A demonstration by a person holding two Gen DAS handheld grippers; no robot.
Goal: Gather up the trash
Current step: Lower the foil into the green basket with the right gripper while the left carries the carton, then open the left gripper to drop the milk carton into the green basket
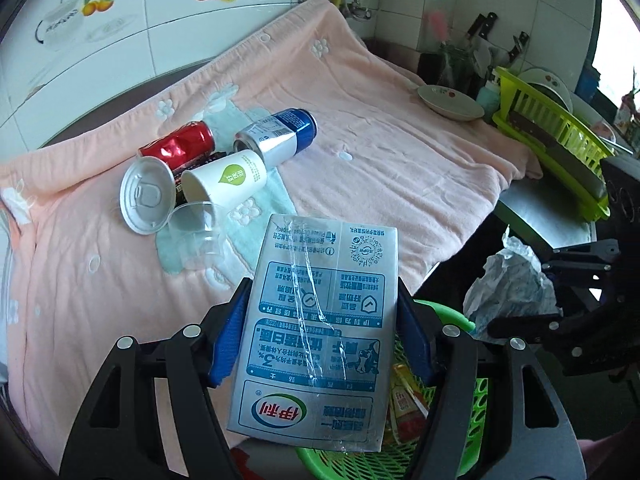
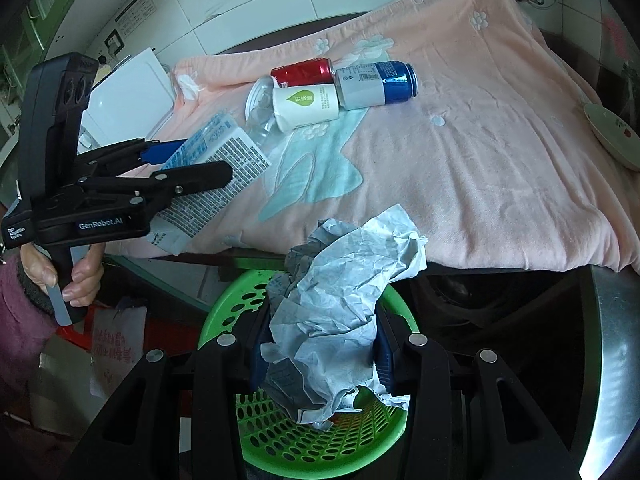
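Note:
My left gripper (image 1: 320, 304) is shut on a silver-and-blue milk carton (image 1: 316, 332), its blue pads pressing both long sides, held above the pink towel's front edge. In the right wrist view the same carton (image 2: 224, 168) sits in the left gripper (image 2: 188, 160). My right gripper (image 2: 322, 332) is shut on a crumpled paper wad (image 2: 344, 276), directly above the green perforated basket (image 2: 224, 312). On the towel lie a dented red can (image 1: 180, 146), a blue-and-silver can (image 1: 280, 134), a tipped paper cup (image 1: 224, 178), a white lid (image 1: 146, 196) and a clear plastic cup (image 1: 196, 232).
The pink towel (image 1: 400, 168) covers the counter. A shallow plate (image 1: 450, 102) and a green dish rack (image 1: 560, 140) stand at the far right, with knives behind. A steel sink rim (image 2: 612, 340) runs along the right. The basket holds wrappers (image 1: 408, 412). A hand (image 2: 76, 276) grips the left handle.

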